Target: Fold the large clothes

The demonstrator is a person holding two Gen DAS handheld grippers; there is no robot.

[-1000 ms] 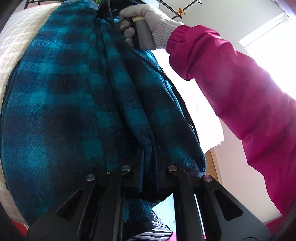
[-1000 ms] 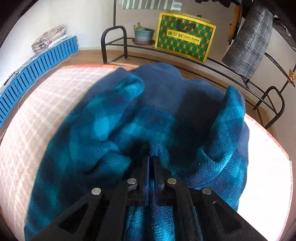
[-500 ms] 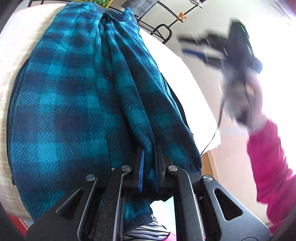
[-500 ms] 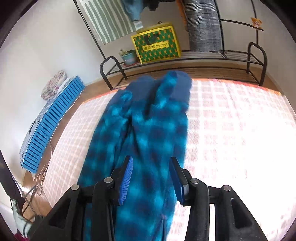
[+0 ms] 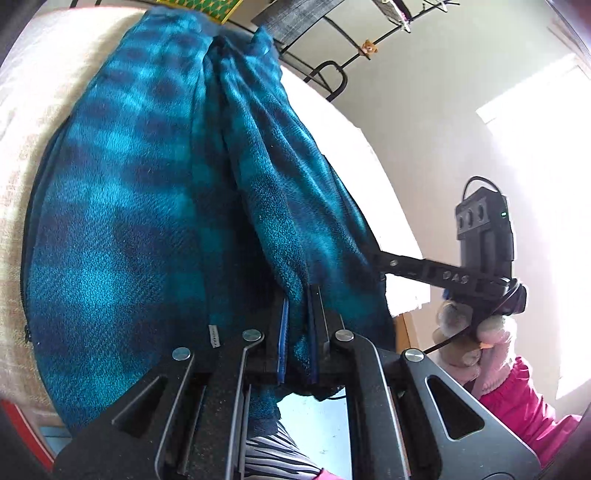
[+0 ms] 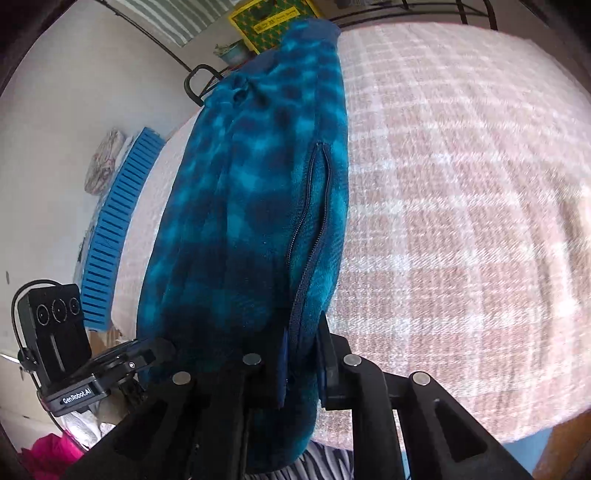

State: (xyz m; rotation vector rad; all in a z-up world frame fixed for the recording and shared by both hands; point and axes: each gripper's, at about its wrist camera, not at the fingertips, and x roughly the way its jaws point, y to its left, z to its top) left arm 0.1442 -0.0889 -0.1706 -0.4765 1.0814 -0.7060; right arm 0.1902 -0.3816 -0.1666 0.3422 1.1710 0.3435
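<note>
A teal and dark-blue plaid fleece garment [image 5: 147, 221] lies folded lengthways on a pink-and-white checked cover [image 6: 461, 221], its near end hanging over the edge. My left gripper [image 5: 298, 306] is shut on a fold of the near hem. In the right wrist view the garment [image 6: 251, 184] shows a pocket zipper [image 6: 310, 236]. My right gripper [image 6: 303, 339] is closing on the hem just below that zipper, with fleece between its pads. Each gripper shows in the other's view: the right gripper [image 5: 380, 264] at the garment's right edge, the left gripper [image 6: 155, 350] at its left.
A gloved hand [image 5: 480, 332] in a pink sleeve [image 5: 517, 413] holds the right gripper. A black metal rack [image 5: 328, 74] with a yellow-green box [image 6: 266, 18] stands behind the cover. A blue slatted panel [image 6: 114, 236] runs along the left. Striped cloth [image 5: 273, 454] lies below the grippers.
The right gripper let go of the garment's far end, opened, swung back to the near edge and closed on the hem by the zipper. The left gripper kept its grip and stayed put.
</note>
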